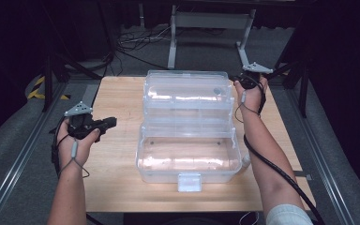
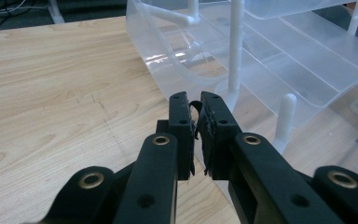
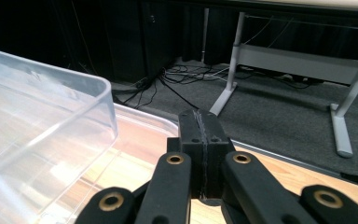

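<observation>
A clear plastic box (image 1: 190, 140) stands open in the middle of a pale wood table (image 1: 117, 187), its tiered trays stepped back toward the far edge. The left gripper (image 1: 104, 123) hovers left of the box, clenched with a sliver of gap, nothing between its jaws. The right gripper (image 1: 243, 80) sits at the box's far right corner, jaws pressed flat together, empty. Beyond the table lie grey carpet (image 1: 272, 47), tangled cables (image 1: 138, 42) and a metal frame (image 1: 206, 21) against a dark room

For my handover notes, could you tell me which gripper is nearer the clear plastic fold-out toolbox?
Right. The right gripper sits at the clear plastic fold-out toolbox's far right corner; the left gripper hangs apart, to its left.
</observation>
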Motion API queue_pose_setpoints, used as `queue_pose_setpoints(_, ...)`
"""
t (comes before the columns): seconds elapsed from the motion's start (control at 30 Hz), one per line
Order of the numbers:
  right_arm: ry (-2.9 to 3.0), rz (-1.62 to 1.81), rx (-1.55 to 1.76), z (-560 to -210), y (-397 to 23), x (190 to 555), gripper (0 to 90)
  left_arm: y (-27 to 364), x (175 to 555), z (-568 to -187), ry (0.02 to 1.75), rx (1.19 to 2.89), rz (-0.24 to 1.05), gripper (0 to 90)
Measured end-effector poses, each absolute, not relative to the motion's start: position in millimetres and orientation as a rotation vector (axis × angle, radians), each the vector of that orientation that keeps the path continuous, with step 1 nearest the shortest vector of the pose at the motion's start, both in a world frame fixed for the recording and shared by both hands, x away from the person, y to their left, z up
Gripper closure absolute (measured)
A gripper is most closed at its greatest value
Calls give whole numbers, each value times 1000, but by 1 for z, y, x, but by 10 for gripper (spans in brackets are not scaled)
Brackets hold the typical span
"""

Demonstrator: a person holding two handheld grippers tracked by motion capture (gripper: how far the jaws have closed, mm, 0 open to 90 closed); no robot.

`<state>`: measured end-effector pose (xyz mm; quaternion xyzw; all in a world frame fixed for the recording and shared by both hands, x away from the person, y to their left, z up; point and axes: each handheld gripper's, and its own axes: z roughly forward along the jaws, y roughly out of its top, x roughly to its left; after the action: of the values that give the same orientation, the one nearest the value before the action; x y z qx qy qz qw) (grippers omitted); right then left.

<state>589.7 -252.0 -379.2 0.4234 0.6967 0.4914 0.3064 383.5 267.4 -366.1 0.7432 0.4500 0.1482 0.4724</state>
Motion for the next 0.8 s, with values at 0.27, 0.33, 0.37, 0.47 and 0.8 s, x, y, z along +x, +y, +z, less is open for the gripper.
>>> queue_pose_setpoints(0.27, 1829, 1326, 1103, -371, -256, 583, 900, 267, 385, -366, 1088, 1807, 350, 812)
queue_pose_setpoints(0.33, 1824, 1356, 1095, -366, -260, 577, 900, 266, 387, -365, 1070, 1813, 338, 792)
queue_pose_setpoints(0.37, 1827, 1364, 1093, -363, -262, 575, 892, 265, 387, -365, 1064, 1818, 337, 778)
queue_pose_setpoints(0.47, 1818, 1386, 1068, -355, -268, 565, 846, 261, 390, -364, 1037, 1839, 336, 736)
queue_pose_setpoints(0.8, 1828, 1470, 1010, -334, -298, 521, 727, 250, 401, -361, 1005, 1885, 319, 550)
